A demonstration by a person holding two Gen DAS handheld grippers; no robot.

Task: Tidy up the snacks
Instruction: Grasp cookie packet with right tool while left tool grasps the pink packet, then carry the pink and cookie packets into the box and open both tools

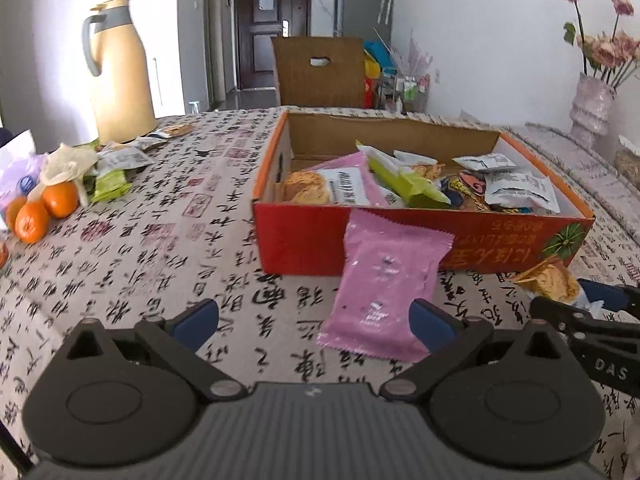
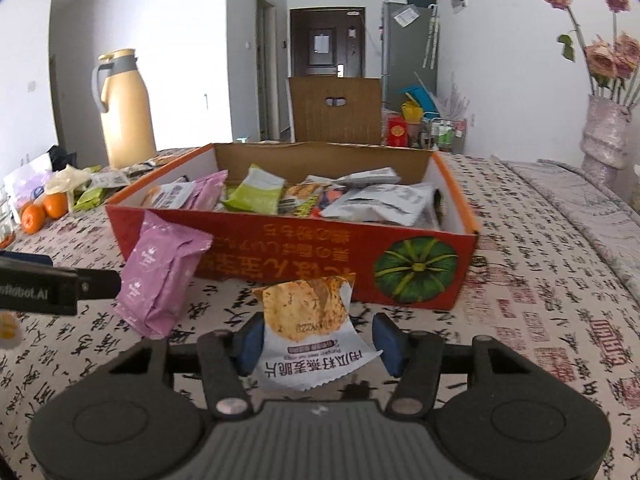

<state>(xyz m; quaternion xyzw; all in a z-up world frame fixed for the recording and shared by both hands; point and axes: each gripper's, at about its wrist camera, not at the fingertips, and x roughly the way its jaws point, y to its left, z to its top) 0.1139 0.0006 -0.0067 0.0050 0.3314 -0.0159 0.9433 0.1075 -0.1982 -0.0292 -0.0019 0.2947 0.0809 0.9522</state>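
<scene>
Right hand-held gripper (image 2: 318, 344): a white cracker packet (image 2: 310, 330) is being held between the blue pads, jaws standing at a middling width and closed on the wrapper. The packet is being carried just in front of the red box (image 2: 400, 256), above the desk (image 2: 520, 320).

Left hand-held gripper (image 1: 316, 320): jaws are being kept wide. A pink packet (image 1: 384, 288) is standing tilted between the pads; its lower edge is lying beside the right pad, but whether that pad is touching it cannot be told. The left pad is well clear of it. The packet's top is leaning against the box's front wall.

Inside the box, mixed snacks are lying piled: pink, green (image 2: 256, 196) and silver (image 2: 384, 200) wrappers.

Farther left on the desk, oranges (image 1: 44, 208) are lying near loose packets and a yellow jug (image 1: 120, 76).
</scene>
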